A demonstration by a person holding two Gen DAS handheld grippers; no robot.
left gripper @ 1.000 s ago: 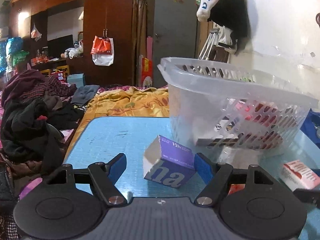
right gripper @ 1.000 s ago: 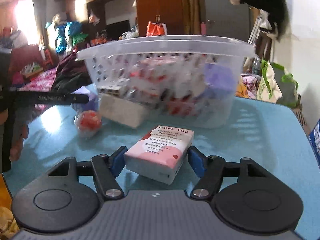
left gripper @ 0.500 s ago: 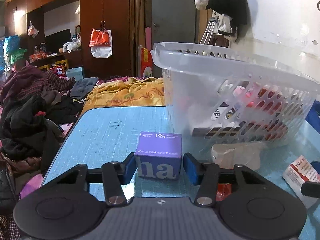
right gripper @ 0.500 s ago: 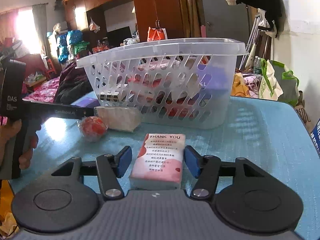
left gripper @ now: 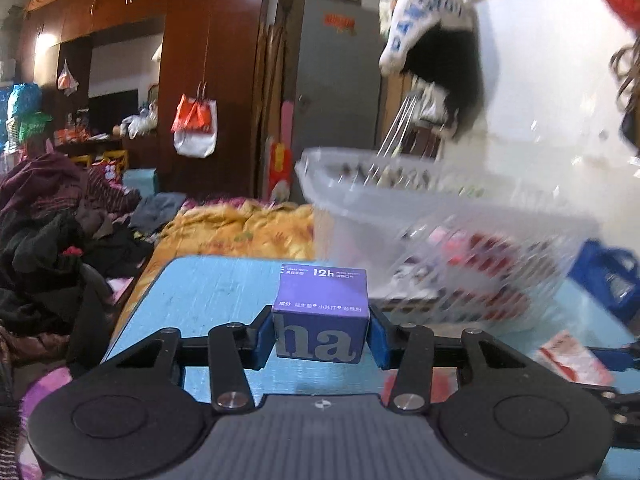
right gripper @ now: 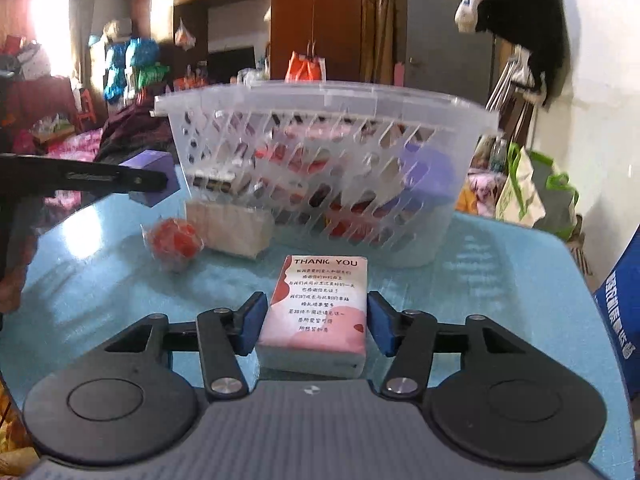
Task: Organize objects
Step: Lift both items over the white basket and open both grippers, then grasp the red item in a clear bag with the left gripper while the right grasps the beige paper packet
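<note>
Cluttered bedroom surrounds a light blue table (right gripper: 500, 280), with dark wooden wardrobes, hanging bags and piles of clothes behind it.

Left gripper (left gripper: 320, 330): a small purple box (left gripper: 320, 316) sits squarely between its two blue pads, which press on the box's left and right sides while the jaws are closing. The box looks lifted just clear of the table, as the right wrist view shows it raised beside the basket. Its front face shows large pale letters "ha"; the top reads "12h" with small Chinese print that is too fine to read.

Right gripper (right gripper: 312, 326): a flat pink and white packet (right gripper: 316, 312) lies on the table between its blue pads, long side pointing away from the camera. The jaws are closing; the pads stand right at the packet's edges, and a firm squeeze cannot be confirmed. The packet is headed "THANK YOU" above several lines of Chinese text.

Beyond the packet stands a translucent slotted plastic basket (right gripper: 328, 104), already holding red, white and purple items seen blurred through its walls. Just in front of the basket's left end lie a pale wrapped pack (right gripper: 236, 230) and, touching it, a round red item in clear wrap (right gripper: 176, 240).

A white cloth (left gripper: 424, 12) hanging on the wall shows blue letters, partly readable as "PANGRO".
</note>
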